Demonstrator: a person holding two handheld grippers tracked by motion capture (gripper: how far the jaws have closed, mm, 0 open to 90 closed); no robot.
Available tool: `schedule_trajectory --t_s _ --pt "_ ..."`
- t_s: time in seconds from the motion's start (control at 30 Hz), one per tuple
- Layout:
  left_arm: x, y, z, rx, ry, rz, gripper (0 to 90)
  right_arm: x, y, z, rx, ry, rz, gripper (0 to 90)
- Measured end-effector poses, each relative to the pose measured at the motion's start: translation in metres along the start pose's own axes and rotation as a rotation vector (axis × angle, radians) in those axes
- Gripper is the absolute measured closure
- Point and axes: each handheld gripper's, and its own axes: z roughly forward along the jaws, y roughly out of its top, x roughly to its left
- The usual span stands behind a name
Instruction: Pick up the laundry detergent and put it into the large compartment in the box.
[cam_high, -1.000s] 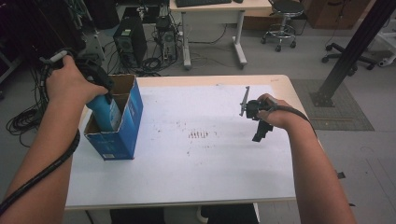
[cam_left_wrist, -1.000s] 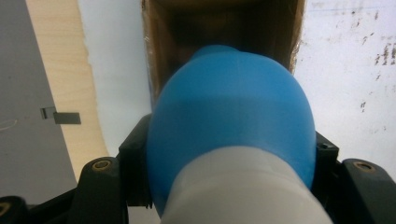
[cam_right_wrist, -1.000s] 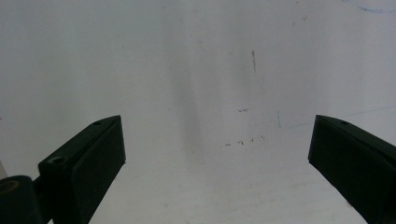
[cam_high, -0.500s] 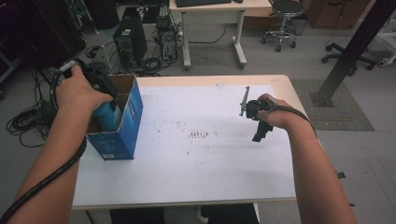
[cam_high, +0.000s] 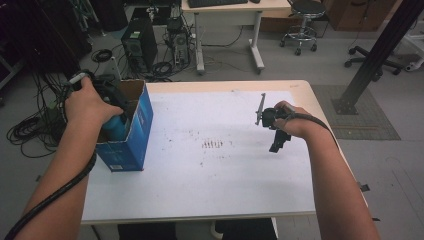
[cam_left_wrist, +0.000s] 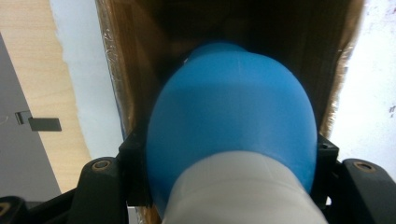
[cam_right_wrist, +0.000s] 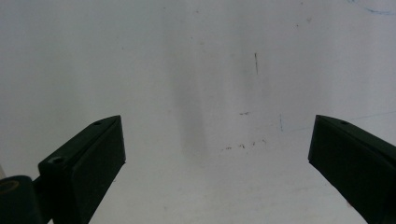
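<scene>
Blue bottle (cam_left_wrist: 231, 126) held in the open blue box (cam_high: 141, 120).
The left gripper (cam_high: 107, 95) has its jaws clamped on the bottle; the right gripper (cam_right_wrist: 217, 158) hovers over the white surface (cam_high: 210, 170), jaws wide apart.

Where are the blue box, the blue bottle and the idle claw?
blue box (cam_high: 141, 127): high view, its front side wall.
blue bottle (cam_left_wrist: 233, 112): left gripper view, its rounded body.
right gripper (cam_right_wrist: 217, 154): right gripper view, gap between open jaws.

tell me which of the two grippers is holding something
The left gripper, at the blue box: its jaws clamp a blue bottle over the box's opening. The right gripper hangs open over the bare white table.
</scene>
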Motion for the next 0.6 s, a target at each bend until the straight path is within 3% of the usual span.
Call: schedule_trajectory --t_s 0.6 --pt "0.0 -0.001 0.017 -0.003 0.0 0.003 37.5 0.002 0.002 0.003 0.001 0.003 0.0 3.7"
